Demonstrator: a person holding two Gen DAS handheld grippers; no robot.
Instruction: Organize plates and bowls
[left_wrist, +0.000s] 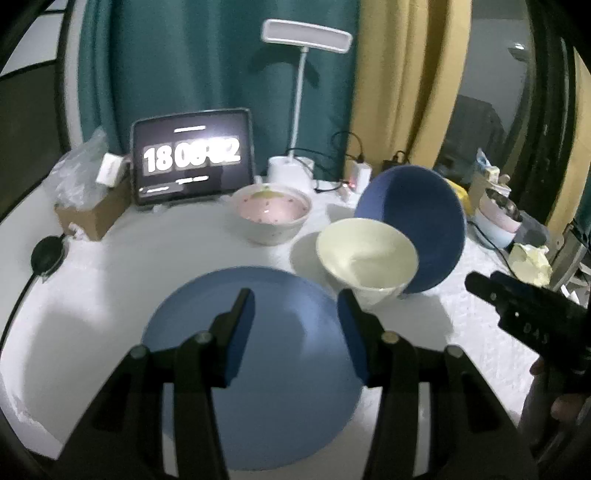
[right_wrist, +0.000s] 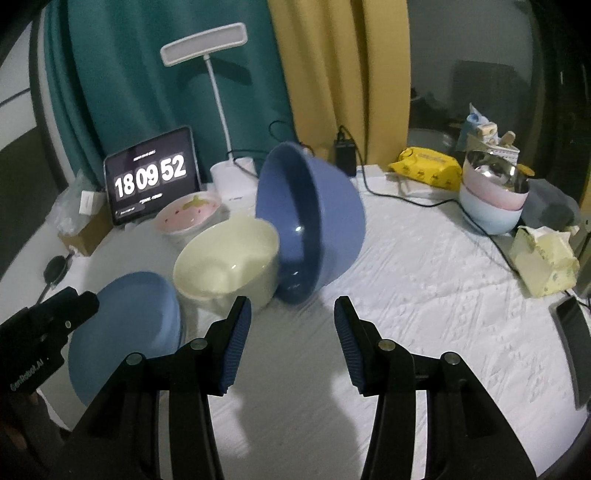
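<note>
Both claws are held wide and empty: the left gripper (left_wrist: 295, 325) is poised over the light blue plate (left_wrist: 255, 369), the right gripper (right_wrist: 291, 332) over bare white tablecloth (right_wrist: 424, 295). The dark blue bowl (right_wrist: 314, 221) is seen tipped on edge, leaning against the cream bowl (right_wrist: 225, 258), with the pink strawberry bowl (right_wrist: 188, 214) behind them. The step is judged to be gathering bowls for stacking; next, the tilted bowl's rim should be gripped and steadied before it rolls
</note>
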